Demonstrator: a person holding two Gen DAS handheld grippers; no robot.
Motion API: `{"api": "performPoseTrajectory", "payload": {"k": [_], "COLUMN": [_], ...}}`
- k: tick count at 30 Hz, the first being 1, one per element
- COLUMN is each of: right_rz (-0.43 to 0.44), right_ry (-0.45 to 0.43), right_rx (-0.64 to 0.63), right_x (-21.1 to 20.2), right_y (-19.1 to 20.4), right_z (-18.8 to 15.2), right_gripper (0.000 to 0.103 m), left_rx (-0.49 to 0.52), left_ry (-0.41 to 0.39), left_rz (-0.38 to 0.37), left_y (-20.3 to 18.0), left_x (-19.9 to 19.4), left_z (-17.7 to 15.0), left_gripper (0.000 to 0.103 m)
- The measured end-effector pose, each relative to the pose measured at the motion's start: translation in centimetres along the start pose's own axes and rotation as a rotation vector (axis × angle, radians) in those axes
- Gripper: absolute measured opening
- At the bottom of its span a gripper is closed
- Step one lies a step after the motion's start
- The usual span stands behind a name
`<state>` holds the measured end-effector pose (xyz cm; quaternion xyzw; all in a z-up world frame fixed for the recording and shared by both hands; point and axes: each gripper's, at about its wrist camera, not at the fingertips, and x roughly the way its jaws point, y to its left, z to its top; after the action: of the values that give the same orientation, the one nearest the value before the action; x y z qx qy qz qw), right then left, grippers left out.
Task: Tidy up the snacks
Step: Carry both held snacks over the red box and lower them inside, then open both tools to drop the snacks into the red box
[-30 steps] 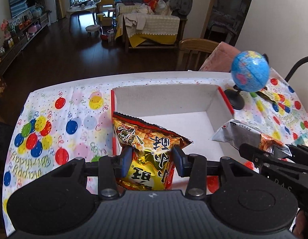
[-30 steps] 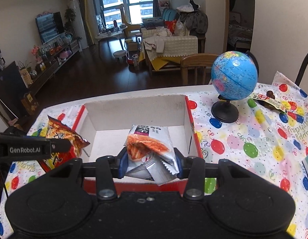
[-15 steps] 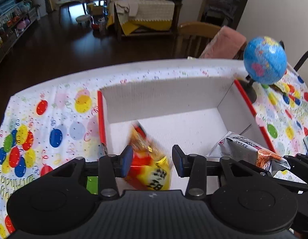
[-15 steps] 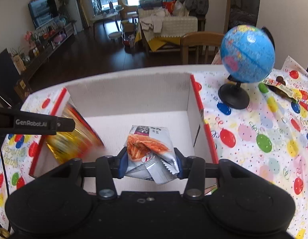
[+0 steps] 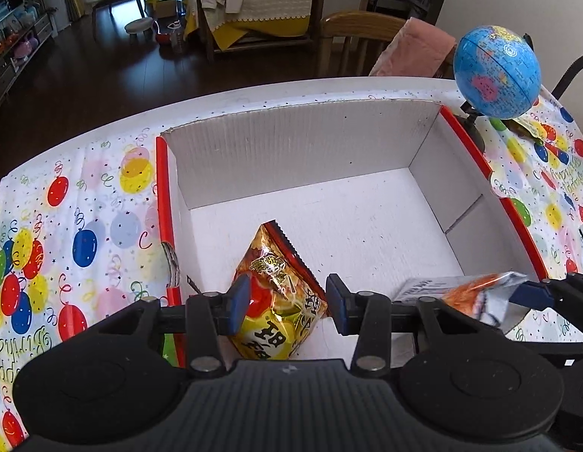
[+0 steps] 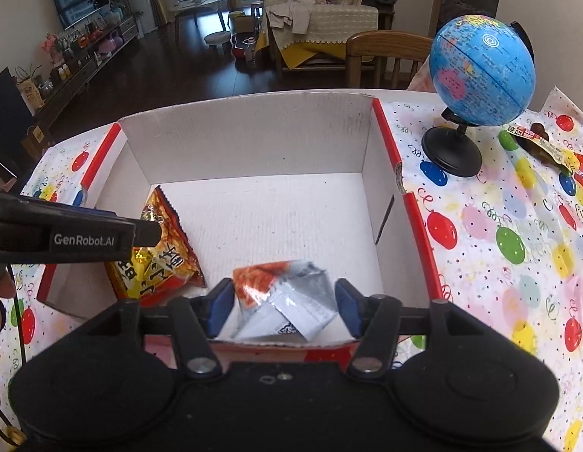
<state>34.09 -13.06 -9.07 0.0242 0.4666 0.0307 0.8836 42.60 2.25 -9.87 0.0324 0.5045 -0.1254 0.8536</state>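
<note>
**A:** What does the left wrist view show?

**B:** The left gripper [image 5: 287, 303] hangs over the near left part of a white cardboard box [image 5: 299, 158] with red outer edges. Its jaws stand apart, with a yellow and red snack bag [image 5: 278, 293] lying between them on the box floor. The left pad touches the bag; the right pad shows a gap. I judge this the release step: the bag is down, and the next move calls for lifting clear. At the right edge, the right gripper's fingers and a silver and orange snack bag [image 5: 468, 293] appear.

**A:** And the right wrist view?

**B:** The right gripper [image 6: 284, 307] points into the box's near right side. Its jaws look parted, loosely bracketing the silver bag, which lies crumpled by the near wall. A globe [image 6: 479, 71] stands on the balloon tablecloth [image 6: 498, 263] beside the box.
</note>
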Motion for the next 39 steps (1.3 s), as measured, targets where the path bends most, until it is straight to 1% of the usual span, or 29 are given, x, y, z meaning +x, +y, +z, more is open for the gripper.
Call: {"api": "performPoseTrajectory", "payload": {"k": [1,3,4,5,7,10,14,18,19,20,29,33,34,35,39], "right_rz": [0.001,0.003,0.002,0.000,0.002,0.002,0.012,0.032,0.040,0.046,0.100,0.127,0.134,0.139,0.161], "right_ry": [-0.005,-0.012,-0.015,-0.022,-0.038,-0.062,-0.090,-0.119,-0.128,-0.137,-0.197,-0.205,-0.206,-0.212,-0.230], "right_rx": [0.000,0.003,0.004,0.006,0.009,0.013,0.012,0.008,0.006,0.003,0.004,0.005,0.005,0.005,0.005], "right_x": [-0.1,-0.4,-0.6,-0.9,-1.6,-2.9,-4.9,-7.1,-7.7,-8.3,-12.8,-14.4,-14.7,-15.1,-16.5], "right_y": [-0.1,-0.2,-0.2,-0.3,-0.5,-0.8,-1.2,-1.4,-1.5,-1.5,-2.8,-3.5,-3.7,-3.9,-4.7], "right_z": [0.0,0.0,0.0,-0.1,-0.1,-0.4,-1.1,-2.0,-2.3,-2.5,-4.7,-5.9,-6.2,-6.6,-7.8], "right_gripper": [0.063,0.065,0.071,0.073,0.074,0.078,0.081,0.083,0.084,0.085,0.086,0.087,0.090,0.094,0.095], "left_rx": [0.000,-0.001,-0.001,0.001,0.005,-0.001,-0.014,-0.025,-0.027,-0.028,-0.036,-0.035,-0.035,-0.037,-0.045], "left_ry": [-0.001,-0.008,-0.014,-0.020,-0.031,-0.048,-0.071,-0.092,-0.097,-0.103,-0.150,-0.160,-0.165,-0.168,-0.178], "left_rz": [-0.002,-0.007,-0.010,-0.010,-0.009,-0.010,-0.010,-0.004,0.000,0.003,0.030,0.029,0.027,0.025,0.025], "left_y": [0.0,-0.1,-0.2,-0.2,-0.4,-0.5,-0.8,-1.6,-1.9,-2.1,-4.9,-6.1,-6.3,-6.6,-7.7], "left_x": [-0.2,-0.7,-1.0,-1.4,-2.2,-3.6,-5.6,-7.9,-8.5,-9.1,-13.9,-15.7,-16.1,-16.5,-17.8], "left_z": [-0.1,-0.2,-0.3,-0.5,-0.7,-1.0,-1.8,-3.1,-3.4,-3.8,-7.1,-8.6,-9.0,-9.4,-11.0], "left_gripper": [0.044,0.049,0.051,0.052,0.052,0.053,0.058,0.059,0.060,0.062,0.068,0.070,0.071,0.074,0.078]}}
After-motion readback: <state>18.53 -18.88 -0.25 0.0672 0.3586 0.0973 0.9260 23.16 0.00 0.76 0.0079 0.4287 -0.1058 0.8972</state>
